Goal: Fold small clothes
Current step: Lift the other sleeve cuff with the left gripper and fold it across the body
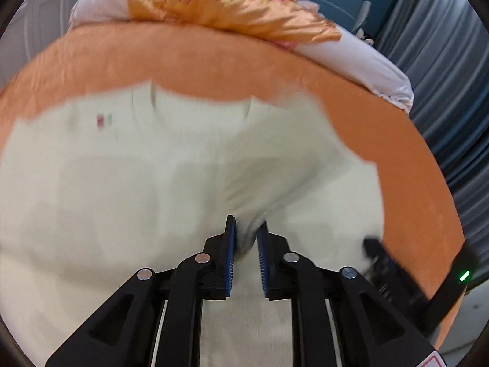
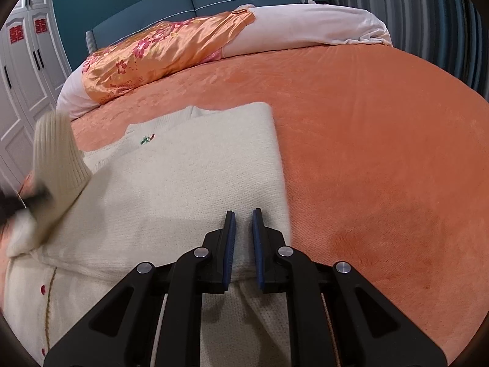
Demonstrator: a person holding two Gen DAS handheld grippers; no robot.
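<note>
A cream knit sweater (image 2: 183, 183) lies on the orange bed cover (image 2: 366, 153), its right side folded in with a straight edge. It also fills the left wrist view (image 1: 152, 183), blurred. My left gripper (image 1: 246, 229) is shut on a bunched fold of the sweater; in the right wrist view it shows at the far left (image 2: 18, 202) lifting a ribbed sleeve cuff (image 2: 58, 156). My right gripper (image 2: 243, 218) rests over the sweater's lower right edge, jaws a narrow gap apart with knit under them; it also shows at the right of the left wrist view (image 1: 376, 250).
An orange satin floral pillow (image 2: 165, 52) and a white duvet (image 2: 305, 27) lie at the head of the bed, before a teal headboard (image 2: 183, 3). White wardrobe doors (image 2: 27, 70) stand left. Striped curtains (image 2: 412, 6) hang right. Bare orange cover spreads to the right.
</note>
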